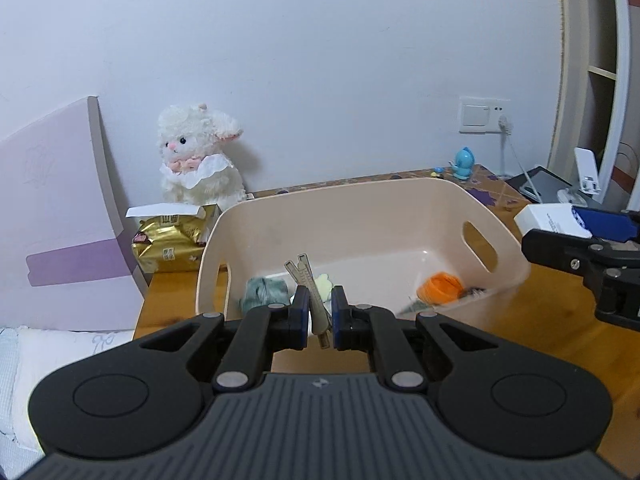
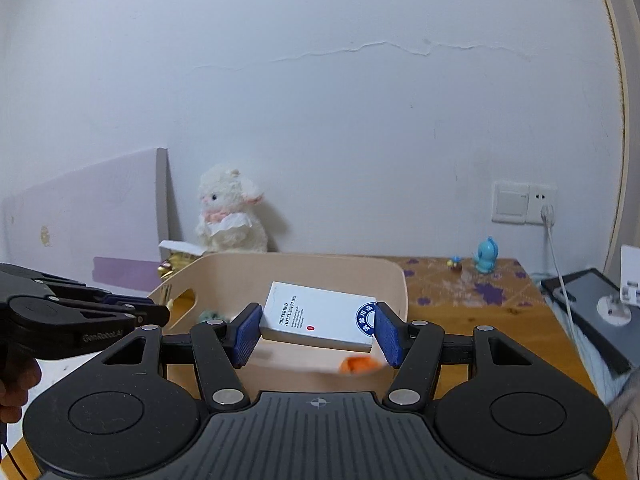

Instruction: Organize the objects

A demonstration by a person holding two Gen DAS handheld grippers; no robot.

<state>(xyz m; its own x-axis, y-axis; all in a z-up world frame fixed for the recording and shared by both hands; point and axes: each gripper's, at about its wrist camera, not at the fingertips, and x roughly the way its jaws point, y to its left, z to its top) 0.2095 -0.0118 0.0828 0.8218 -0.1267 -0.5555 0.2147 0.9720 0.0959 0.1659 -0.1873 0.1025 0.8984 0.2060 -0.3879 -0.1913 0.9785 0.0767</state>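
A beige plastic basket [image 1: 360, 208] [image 2: 304, 264] stands on the wooden table. In it lie a teal fuzzy item [image 1: 264, 292], a pale yellow piece [image 1: 324, 282] and an orange object [image 1: 440, 286] [image 2: 358, 364]. My left gripper [image 1: 321, 300] hangs over the basket's near rim, shut on a grey utility-knife-like tool [image 1: 304, 272] that points into the basket. My right gripper [image 2: 316, 332] is shut on a white printed box [image 2: 320, 318] [image 1: 548, 220], held level above the basket. Each gripper shows in the other's view: the left gripper [image 2: 160, 312] at the left, the right gripper [image 1: 576, 232] at the right.
A white plush lamb [image 1: 200, 156] sits against the wall behind a gold packet [image 1: 172, 240]. A blue toy figure [image 2: 486, 256], a wall socket with a cable [image 2: 524, 204] and a tablet [image 2: 592, 312] are at the right. A purple headboard [image 1: 52, 216] stands left.
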